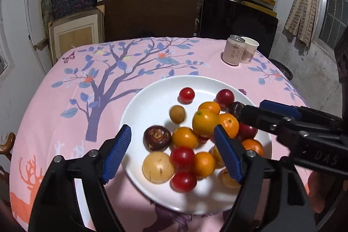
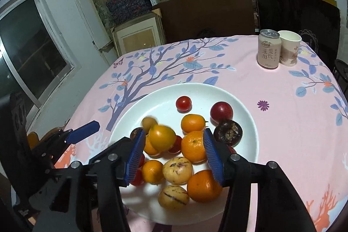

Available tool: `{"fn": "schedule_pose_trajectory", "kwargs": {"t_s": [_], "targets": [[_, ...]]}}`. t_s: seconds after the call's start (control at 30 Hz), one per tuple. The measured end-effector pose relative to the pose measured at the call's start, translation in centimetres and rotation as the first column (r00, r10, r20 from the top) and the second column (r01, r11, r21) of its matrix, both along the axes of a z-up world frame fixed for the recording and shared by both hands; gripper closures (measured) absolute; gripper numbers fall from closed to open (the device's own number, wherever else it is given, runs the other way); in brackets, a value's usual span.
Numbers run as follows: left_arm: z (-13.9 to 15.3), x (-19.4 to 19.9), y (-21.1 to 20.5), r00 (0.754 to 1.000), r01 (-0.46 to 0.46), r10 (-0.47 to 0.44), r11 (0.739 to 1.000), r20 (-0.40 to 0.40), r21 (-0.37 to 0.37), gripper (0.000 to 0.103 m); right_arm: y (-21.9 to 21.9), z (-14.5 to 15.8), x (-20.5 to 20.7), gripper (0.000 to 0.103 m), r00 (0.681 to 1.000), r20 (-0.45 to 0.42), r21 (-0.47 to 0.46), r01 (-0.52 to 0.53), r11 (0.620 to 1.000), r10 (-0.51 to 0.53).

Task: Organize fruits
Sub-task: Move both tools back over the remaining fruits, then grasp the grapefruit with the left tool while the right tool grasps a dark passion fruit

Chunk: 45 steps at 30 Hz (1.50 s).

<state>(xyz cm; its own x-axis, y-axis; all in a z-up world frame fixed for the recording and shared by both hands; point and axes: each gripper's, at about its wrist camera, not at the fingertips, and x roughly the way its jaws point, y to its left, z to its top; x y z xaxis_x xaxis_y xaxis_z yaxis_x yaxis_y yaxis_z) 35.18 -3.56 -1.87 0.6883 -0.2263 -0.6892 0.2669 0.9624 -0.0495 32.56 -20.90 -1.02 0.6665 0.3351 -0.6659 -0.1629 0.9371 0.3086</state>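
A white plate on the pink tablecloth holds several fruits: oranges, red round fruits, pale yellow striped ones and a dark brown one. My left gripper hovers open over the plate's near side with nothing between its pads. My right gripper is open above the pile. A blurred yellow-orange fruit lies loose between its fingers, beside the left pad. A small tan fruit is blurred too.
A pink drink can and a paper cup stand at the table's far right. Dark boards and shelves of boxes rise behind the table. One blue finger of my left gripper shows left of the plate.
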Motion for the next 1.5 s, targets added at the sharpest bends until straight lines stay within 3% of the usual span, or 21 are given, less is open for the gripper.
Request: {"fn": "schedule_pose_trajectory", "kwargs": {"t_s": [0.2, 0.4, 0.5, 0.73, 0.9, 1.03, 1.17, 1.27, 1.37, 1.5], "targets": [[-1.0, -7.2, 1.3, 0.995, 0.100, -0.100, 0.991, -0.005, 0.090, 0.023, -1.8, -0.2, -7.3, 0.045, 1.000, 0.011, 0.004, -0.002, 1.000, 0.002], [-3.9, -16.2, 2.5, 0.980, 0.200, -0.196, 0.962, -0.038, 0.186, 0.022, -3.5, -3.0, -15.7, 0.044, 0.999, -0.017, 0.067, 0.030, 0.997, -0.029], [-5.5, -18.2, 3.1, 0.982, 0.186, -0.177, 0.962, -0.059, 0.200, 0.022, -3.8, -4.5, -18.6, 0.044, 0.998, -0.030, 0.109, 0.057, 0.992, -0.054], [-7.8, -19.2, 3.0, 0.983, 0.173, -0.159, 0.969, -0.092, 0.177, 0.020, -3.2, -6.2, -22.2, 0.044, 0.996, -0.091, 0.166, 0.023, 0.986, -0.007], [-8.7, -17.3, 4.0, 0.983, 0.112, -0.093, 0.987, -0.161, 0.113, 0.021, -3.0, -6.7, -23.5, 0.044, 0.996, -0.091, 0.146, 0.021, 0.989, -0.008], [-9.1, -15.9, 3.8, 0.983, 0.089, -0.072, 0.991, -0.168, 0.099, 0.023, -2.5, -7.1, -23.2, 0.044, 0.994, -0.110, 0.112, 0.016, 0.994, -0.003], [-8.9, -15.9, 3.3, 0.985, 0.107, -0.091, 0.989, -0.145, 0.105, 0.042, -1.6, -6.7, -22.9, 0.044, 0.997, -0.072, 0.020, 0.022, 1.000, -0.020], [-8.5, -16.0, 3.9, 0.984, 0.125, -0.119, 0.991, -0.132, 0.038, 0.061, -1.3, -6.3, -21.6, 0.044, 0.998, -0.057, 0.015, 0.023, 1.000, -0.022], [-8.4, -15.8, 4.3, 0.985, 0.113, -0.111, 0.994, -0.130, 0.007, 0.061, -0.8, -6.4, -19.5, 0.045, 0.997, -0.065, -0.015, 0.027, 1.000, -0.028], [-8.4, -15.9, 4.4, 0.986, 0.111, -0.110, 0.994, -0.129, -0.003, 0.061, 0.1, -7.0, -16.8, 0.054, 0.995, -0.093, -0.006, 0.035, 0.999, -0.035]]}}
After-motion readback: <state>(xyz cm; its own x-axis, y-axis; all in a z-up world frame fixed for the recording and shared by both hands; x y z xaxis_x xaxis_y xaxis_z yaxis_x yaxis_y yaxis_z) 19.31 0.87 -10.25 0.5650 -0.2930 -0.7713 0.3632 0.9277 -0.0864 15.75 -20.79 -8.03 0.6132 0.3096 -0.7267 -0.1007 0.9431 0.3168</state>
